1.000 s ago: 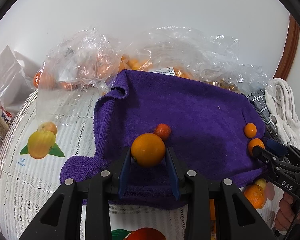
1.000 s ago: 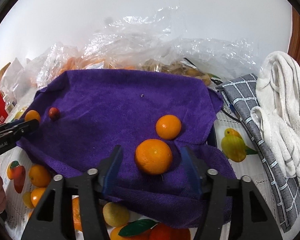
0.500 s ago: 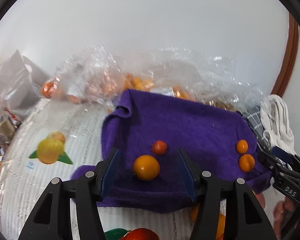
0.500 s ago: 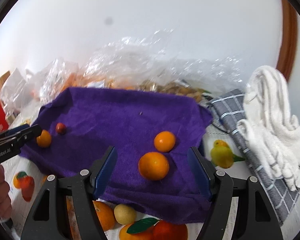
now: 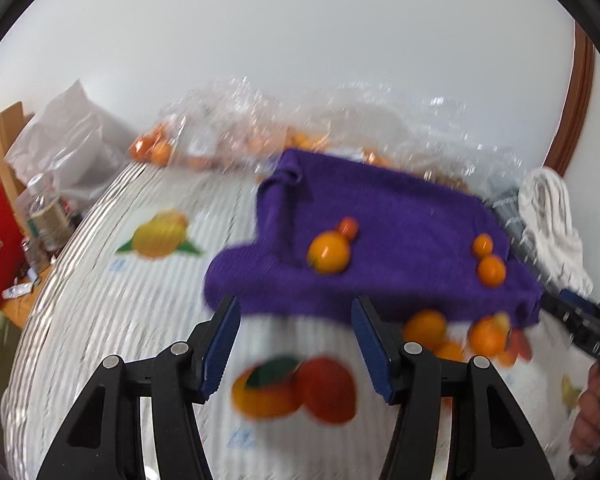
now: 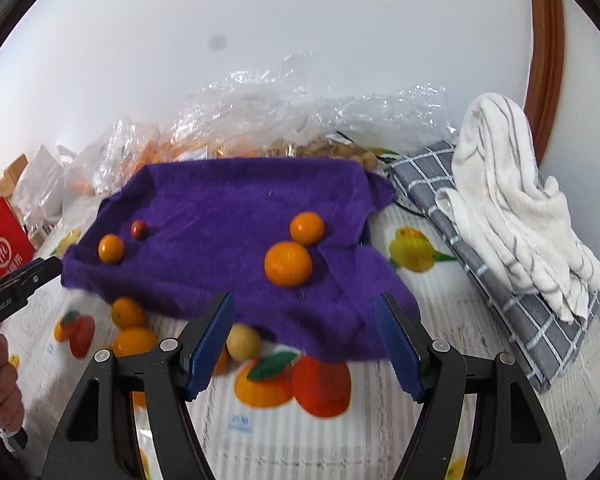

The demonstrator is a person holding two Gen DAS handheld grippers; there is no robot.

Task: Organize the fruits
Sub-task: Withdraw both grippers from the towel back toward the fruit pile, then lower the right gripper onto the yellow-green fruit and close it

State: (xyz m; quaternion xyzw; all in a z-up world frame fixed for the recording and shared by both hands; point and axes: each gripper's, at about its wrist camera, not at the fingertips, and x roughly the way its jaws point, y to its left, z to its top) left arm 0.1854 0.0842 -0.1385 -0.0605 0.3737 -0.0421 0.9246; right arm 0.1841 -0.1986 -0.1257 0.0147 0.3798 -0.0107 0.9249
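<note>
A purple towel (image 6: 236, 216) lies on the fruit-print tablecloth. On it sit a large orange (image 6: 288, 263), a smaller orange (image 6: 307, 228), a small orange (image 6: 111, 248) and a tiny red fruit (image 6: 139, 229). The left wrist view shows the same towel (image 5: 380, 216) with an orange (image 5: 329, 251) and the red fruit (image 5: 348, 227). Loose oranges (image 6: 128, 312) and a yellow fruit (image 6: 243, 342) lie off the towel's near edge. My left gripper (image 5: 296, 344) is open and empty, near the towel's edge. My right gripper (image 6: 306, 344) is open and empty, short of the towel.
Clear plastic bags of fruit (image 6: 260, 120) line the wall behind the towel. A white towel (image 6: 512, 200) on a grey checked cloth (image 6: 472, 232) lies at the right. A red box (image 6: 2, 244), a bottle (image 5: 44, 212) and white bags (image 5: 64, 148) stand at the left.
My left gripper opened, let go of the orange on the towel and pulled back. My right gripper opened wider and also drew back from the large orange.
</note>
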